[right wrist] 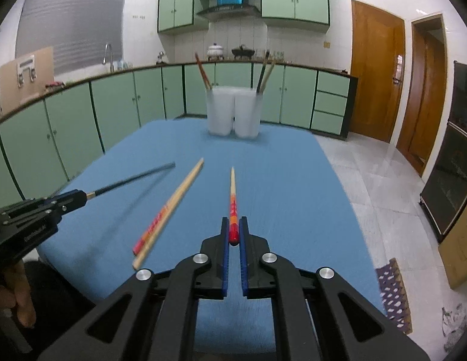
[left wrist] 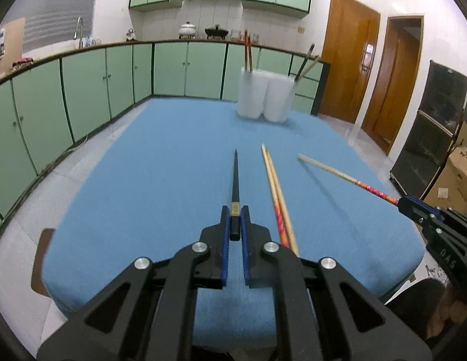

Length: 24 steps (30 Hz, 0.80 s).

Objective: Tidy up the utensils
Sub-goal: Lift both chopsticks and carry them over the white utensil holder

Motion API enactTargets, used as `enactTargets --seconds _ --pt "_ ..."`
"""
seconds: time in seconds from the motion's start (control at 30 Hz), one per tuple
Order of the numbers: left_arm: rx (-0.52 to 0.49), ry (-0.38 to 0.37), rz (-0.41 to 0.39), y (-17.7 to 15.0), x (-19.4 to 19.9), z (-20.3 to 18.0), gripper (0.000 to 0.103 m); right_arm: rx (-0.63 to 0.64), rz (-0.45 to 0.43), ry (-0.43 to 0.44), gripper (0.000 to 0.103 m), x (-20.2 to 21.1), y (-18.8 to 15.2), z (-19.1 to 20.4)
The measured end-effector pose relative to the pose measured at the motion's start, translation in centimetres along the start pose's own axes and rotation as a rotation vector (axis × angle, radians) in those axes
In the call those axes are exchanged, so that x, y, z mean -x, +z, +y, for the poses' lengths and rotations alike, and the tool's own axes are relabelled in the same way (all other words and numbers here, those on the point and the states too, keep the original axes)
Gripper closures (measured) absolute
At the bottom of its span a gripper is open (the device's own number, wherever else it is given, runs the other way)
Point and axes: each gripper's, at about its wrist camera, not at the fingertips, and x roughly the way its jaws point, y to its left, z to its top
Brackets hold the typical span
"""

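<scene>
The left hand-held gripper [left wrist: 235, 221] is clamped on the thick end of a black chopstick [left wrist: 235, 177] at frame centre; the right hand-held gripper [right wrist: 233, 231] likewise pinches a red-handled chopstick [right wrist: 232, 192]. Both sticks look light, stiff and slippery, prone to pivot, so holding near the thick end suits dropping them into the white cups [right wrist: 233, 114] at upper centre of the blue bench [right wrist: 278, 180].

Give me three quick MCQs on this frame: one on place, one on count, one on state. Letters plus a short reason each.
1. Where do the white holders stand?
A. far end of the blue table
B. on the floor
C. on the kitchen counter

2. How many chopsticks lie loose on the table?
A. none
B. two
C. five

3. What does the left gripper hold?
A. nothing
B. a spoon
C. a black chopstick

Answers:
1 A: both holders sit on the cloth's far edge, in front of the cabinets.
2 B: one wooden pair lies between the grippers.
3 C: its fingers are shut on the black stick's end; the right gripper holds a red-handled chopstick.
</scene>
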Motion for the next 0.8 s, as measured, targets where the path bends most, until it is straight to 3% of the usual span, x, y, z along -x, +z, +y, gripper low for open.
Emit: enactTargets --seconds 0.23,0.63,0.8 --pt "-0.063 -0.009 -0.044 4.9 2.0 -0.8 0.097 0.058 -0.001 0.019 0.097 1.2 5.8 -0.3" --pt "-0.133 -0.079 -0.022 14.5 0.6 -1.8 0.097 0.151 0.152 0.084 0.097 -2.3 15.9 -1.4" --pt "-0.146 -0.090 -0.032 18.6 -0.4 -2.2 0.097 0.150 0.174 0.093 0.097 -3.3 20.5 -1.9"
